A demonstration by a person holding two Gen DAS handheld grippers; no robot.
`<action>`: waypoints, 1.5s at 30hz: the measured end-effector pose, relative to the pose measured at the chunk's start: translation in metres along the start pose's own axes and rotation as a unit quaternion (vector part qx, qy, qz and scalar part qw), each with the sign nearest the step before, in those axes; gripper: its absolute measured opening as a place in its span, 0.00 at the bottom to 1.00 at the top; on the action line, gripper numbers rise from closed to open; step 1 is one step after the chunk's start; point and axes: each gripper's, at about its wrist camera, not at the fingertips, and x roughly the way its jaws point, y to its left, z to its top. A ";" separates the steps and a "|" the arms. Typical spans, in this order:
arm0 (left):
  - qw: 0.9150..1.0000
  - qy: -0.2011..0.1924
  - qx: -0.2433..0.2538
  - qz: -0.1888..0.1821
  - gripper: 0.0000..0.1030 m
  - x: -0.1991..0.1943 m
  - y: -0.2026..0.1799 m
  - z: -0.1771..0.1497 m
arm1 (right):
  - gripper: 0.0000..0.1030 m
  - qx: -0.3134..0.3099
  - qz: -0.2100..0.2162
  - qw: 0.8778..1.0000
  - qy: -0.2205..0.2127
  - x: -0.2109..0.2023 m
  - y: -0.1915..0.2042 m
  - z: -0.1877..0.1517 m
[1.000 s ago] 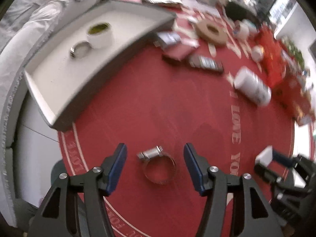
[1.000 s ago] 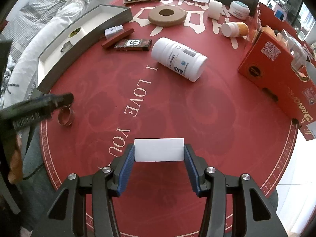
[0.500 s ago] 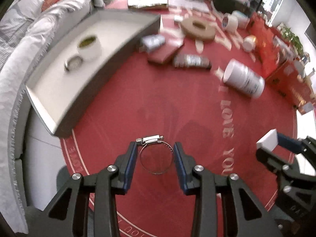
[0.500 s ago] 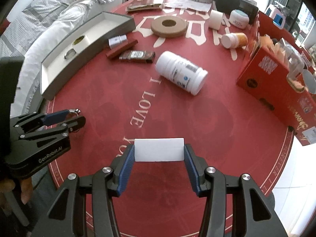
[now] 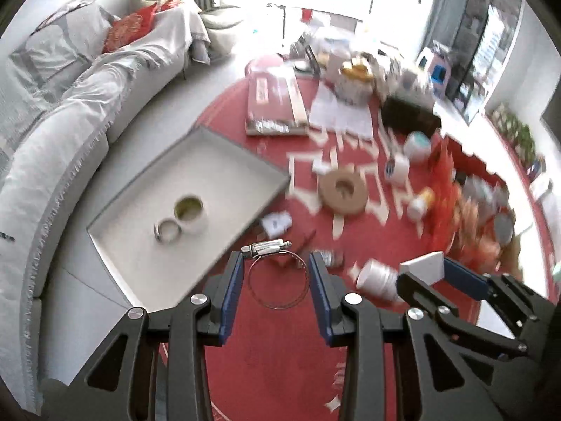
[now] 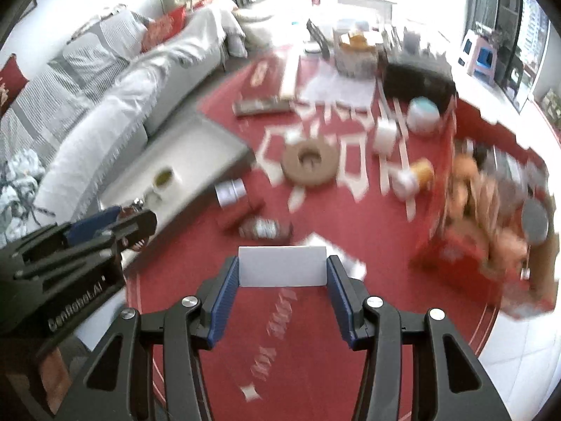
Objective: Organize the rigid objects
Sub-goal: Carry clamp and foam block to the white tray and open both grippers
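Beyond the sharp hose clamp (image 5: pixel 279 275), the tabletop clutter blurs.

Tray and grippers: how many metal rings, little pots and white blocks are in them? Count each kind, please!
Metal hose clamps: 2, one lying in the white tray, one between the jaws of the left gripper, which have just been closing on it.
Small white pot: 1, in the tray.
White block: 1, clamped in the right gripper.
Total: 4.

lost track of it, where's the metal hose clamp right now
In the left wrist view the hose clamp sits gripped in the left tool, above the red table beside the grey tray.
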 end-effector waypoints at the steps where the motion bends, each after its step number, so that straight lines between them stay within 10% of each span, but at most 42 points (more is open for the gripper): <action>1: 1.000 -0.006 -0.006 0.000 0.39 -0.005 0.004 0.007 | 0.50 -0.002 0.002 1.000 -0.007 -0.003 0.003 0.008; 15: 0.989 -0.038 -0.118 0.078 0.39 0.023 0.106 0.068 | 0.50 -0.012 0.051 0.997 -0.060 0.014 0.074 0.136; 26: 0.980 0.037 -0.145 0.131 0.39 0.104 0.149 0.044 | 0.50 -0.039 0.024 0.998 0.041 0.117 0.108 0.119; 45: 0.977 0.062 -0.149 0.140 0.39 0.139 0.164 0.039 | 0.50 -0.096 -0.005 0.993 0.068 0.163 0.137 0.127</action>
